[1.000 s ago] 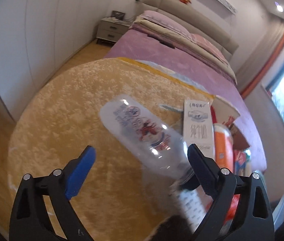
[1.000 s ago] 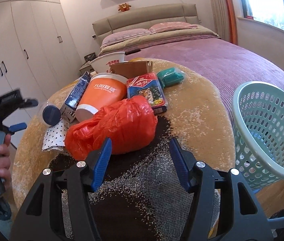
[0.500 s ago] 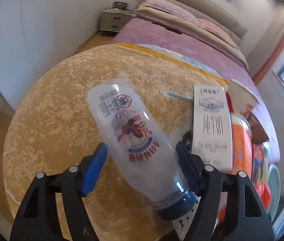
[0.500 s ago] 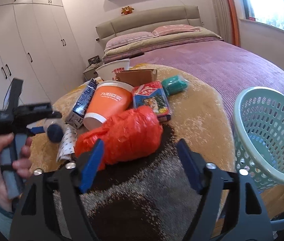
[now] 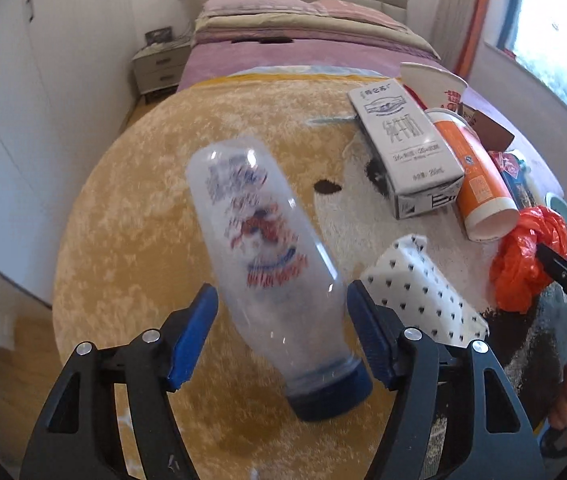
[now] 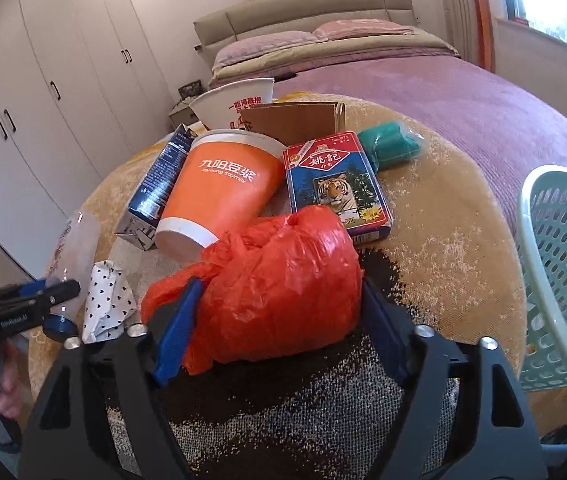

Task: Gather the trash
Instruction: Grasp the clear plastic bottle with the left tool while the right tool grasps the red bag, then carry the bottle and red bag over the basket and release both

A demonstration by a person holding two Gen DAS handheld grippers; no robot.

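Observation:
A clear plastic bottle (image 5: 267, 256) with a blue cap lies between the fingers of my left gripper (image 5: 283, 334); the jaws are open around its lower body, with a gap on the left side. It also shows in the right wrist view (image 6: 69, 264). My right gripper (image 6: 279, 332) is open around a crumpled red plastic bag (image 6: 279, 280), which also shows in the left wrist view (image 5: 527, 264). A pale green mesh basket (image 6: 563, 264) stands at the right.
On the round yellow rug (image 5: 143, 184) lie a milk carton (image 5: 407, 148), an orange paper cup (image 6: 219, 188), a dotted white wrapper (image 5: 423, 292), a tiger card box (image 6: 335, 184), a teal bundle (image 6: 391, 144), cardboard and a paper bowl. A bed (image 6: 443, 92) is behind.
My left gripper has narrowed and moved forward around the bottle. My right gripper has moved forward until its fingers flank the red bag.

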